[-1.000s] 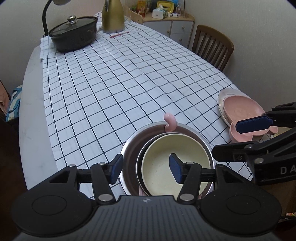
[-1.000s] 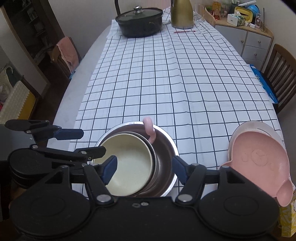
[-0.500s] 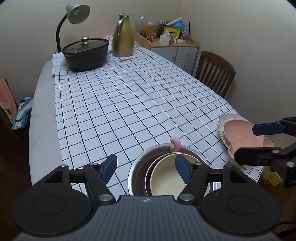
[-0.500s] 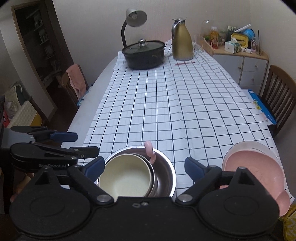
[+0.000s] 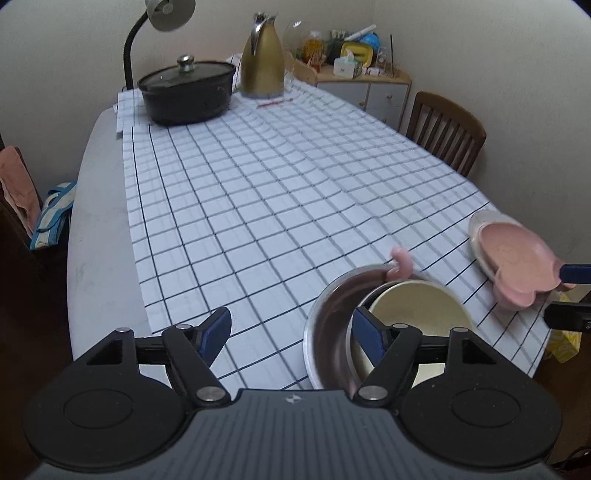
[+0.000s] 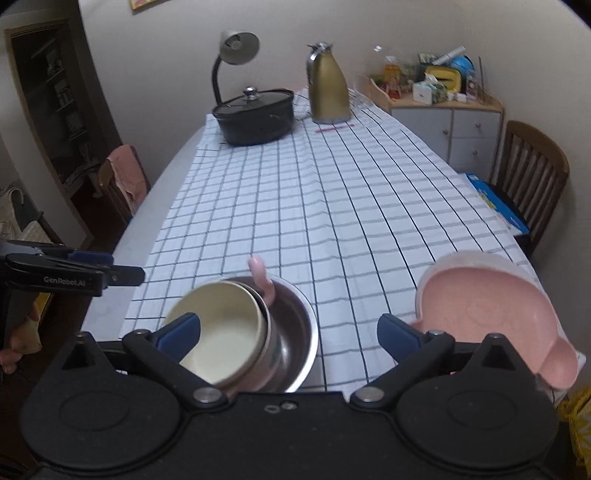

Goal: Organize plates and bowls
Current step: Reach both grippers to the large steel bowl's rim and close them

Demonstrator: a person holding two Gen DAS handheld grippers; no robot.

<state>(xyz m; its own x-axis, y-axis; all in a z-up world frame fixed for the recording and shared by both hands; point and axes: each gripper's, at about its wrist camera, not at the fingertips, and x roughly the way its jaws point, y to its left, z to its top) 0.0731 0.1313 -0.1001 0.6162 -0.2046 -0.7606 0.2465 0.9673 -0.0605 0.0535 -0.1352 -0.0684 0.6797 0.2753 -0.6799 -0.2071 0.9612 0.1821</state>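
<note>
A cream bowl [image 5: 413, 314] sits nested in a steel bowl [image 5: 328, 325] near the table's front edge, with a pink curved handle [image 5: 400, 262] sticking up behind it. My left gripper [image 5: 291, 330] is open, its right finger over the steel bowl and its left finger over the cloth. A pink bear-shaped plate [image 6: 487, 310] lies on a white plate [image 6: 461, 258] at the right. My right gripper [image 6: 288, 332] hovers before the steel bowl [image 6: 295, 321] and cream bowl [image 6: 225, 332]; its jaws are opening and grip nothing.
A checked cloth [image 5: 280, 192] covers the table. A black lidded pot [image 5: 186, 94], a gold jug [image 5: 262, 62] and a lamp [image 5: 162, 14] stand at the far end. A wooden chair [image 6: 532, 173] is on the right, a cluttered cabinet [image 6: 447, 110] beyond.
Both grippers have drawn back from the nested bowls and their jaws have spread wider. In the left view the bowls now sit lower and to the right.
</note>
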